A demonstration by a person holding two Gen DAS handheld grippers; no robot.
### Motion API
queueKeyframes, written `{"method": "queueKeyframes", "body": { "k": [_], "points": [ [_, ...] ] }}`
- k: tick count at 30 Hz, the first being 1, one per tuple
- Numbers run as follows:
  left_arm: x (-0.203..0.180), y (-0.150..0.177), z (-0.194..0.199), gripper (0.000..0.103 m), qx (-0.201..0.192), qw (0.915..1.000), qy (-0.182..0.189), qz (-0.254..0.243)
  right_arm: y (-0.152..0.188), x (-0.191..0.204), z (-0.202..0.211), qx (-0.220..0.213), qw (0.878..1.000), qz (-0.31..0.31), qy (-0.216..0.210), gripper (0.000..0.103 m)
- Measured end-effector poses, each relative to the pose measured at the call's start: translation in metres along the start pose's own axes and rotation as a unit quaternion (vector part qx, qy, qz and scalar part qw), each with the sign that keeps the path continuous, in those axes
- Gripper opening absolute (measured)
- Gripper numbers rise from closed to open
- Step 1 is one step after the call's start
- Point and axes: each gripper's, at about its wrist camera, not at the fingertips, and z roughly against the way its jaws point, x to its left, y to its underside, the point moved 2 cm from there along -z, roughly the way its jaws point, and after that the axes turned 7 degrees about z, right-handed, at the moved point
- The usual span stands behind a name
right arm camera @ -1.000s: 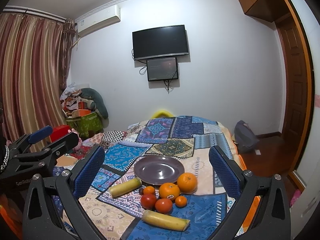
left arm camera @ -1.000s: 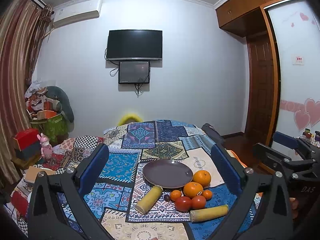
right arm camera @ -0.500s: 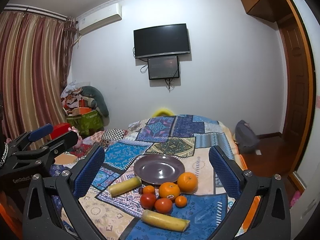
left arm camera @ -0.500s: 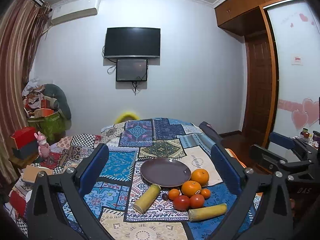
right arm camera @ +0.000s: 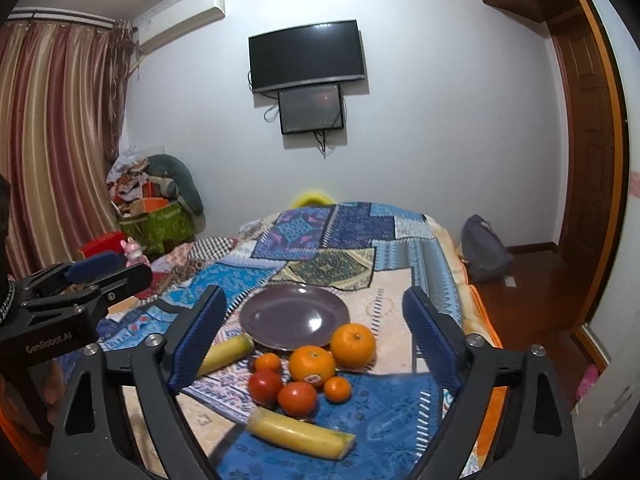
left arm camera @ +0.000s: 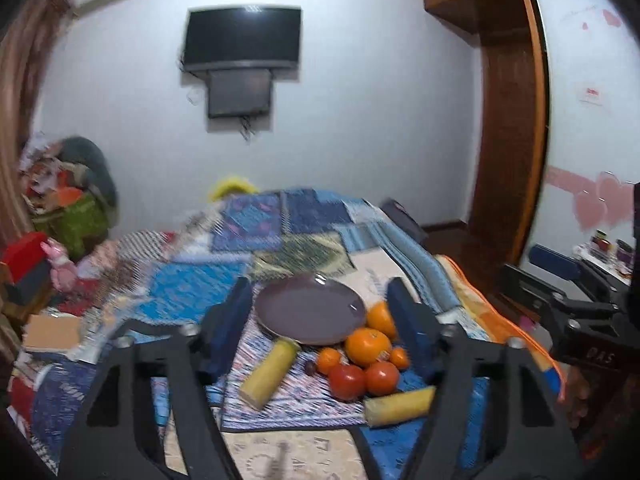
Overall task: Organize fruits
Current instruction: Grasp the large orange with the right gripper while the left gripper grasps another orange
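A purple plate (right arm camera: 294, 316) lies empty on the patchwork bedspread (right arm camera: 332, 240). In front of it lie two large oranges (right arm camera: 353, 345), two small mandarins (right arm camera: 338, 388), two red tomatoes (right arm camera: 297, 398) and two yellow wrapped corn cobs (right arm camera: 300, 434). My right gripper (right arm camera: 316, 344) is open and empty, held above the fruit pile. My left gripper (left arm camera: 324, 328) is open and empty, with narrower jaws, above the same pile; the plate (left arm camera: 310, 309) and oranges (left arm camera: 368, 346) show between its fingers. Each gripper shows at the edge of the other's view.
The bed drops off at its right edge to a wooden floor with a grey bag (right arm camera: 484, 252). Boxes and clutter (right arm camera: 156, 212) stand left of the bed. A TV (right arm camera: 306, 56) hangs on the far wall. A wooden door (right arm camera: 584, 160) is at the right.
My left gripper's jaws have closed partway and it has moved forward and down toward the fruit; its view is blurred. My right gripper has moved slightly closer to the fruit, jaws unchanged.
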Motion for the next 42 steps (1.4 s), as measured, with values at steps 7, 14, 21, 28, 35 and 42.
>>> {"method": "queueKeyframes", "body": {
  "k": [7,14,21,28,35,42],
  "points": [
    [-0.015,0.009,-0.046,0.055,0.057,0.9982,0.014,-0.017,0.009,-0.021,-0.023,0.042,0.999,-0.002,0.008,0.07],
    [-0.02,0.014,-0.102,0.055,0.107,0.9937,-0.027,-0.019,0.02,-0.038,-0.05,0.08,0.997,0.004,-0.004,0.067],
    [-0.022,0.02,-0.15,0.055,0.146,0.9882,-0.031,-0.037,0.028,-0.056,-0.085,0.12,0.992,-0.014,-0.04,0.067],
    [-0.017,0.029,-0.185,0.058,0.195,0.9808,-0.005,-0.016,0.041,-0.055,-0.121,0.162,0.985,-0.024,-0.055,0.067],
    [-0.011,0.037,-0.211,0.061,0.222,0.975,0.001,-0.006,0.058,-0.058,-0.154,0.219,0.972,-0.048,-0.077,0.067],
    [-0.003,0.041,-0.233,0.062,0.241,0.9706,0.008,0.001,0.07,-0.052,-0.172,0.253,0.961,-0.058,-0.098,0.067]
  ]
}}
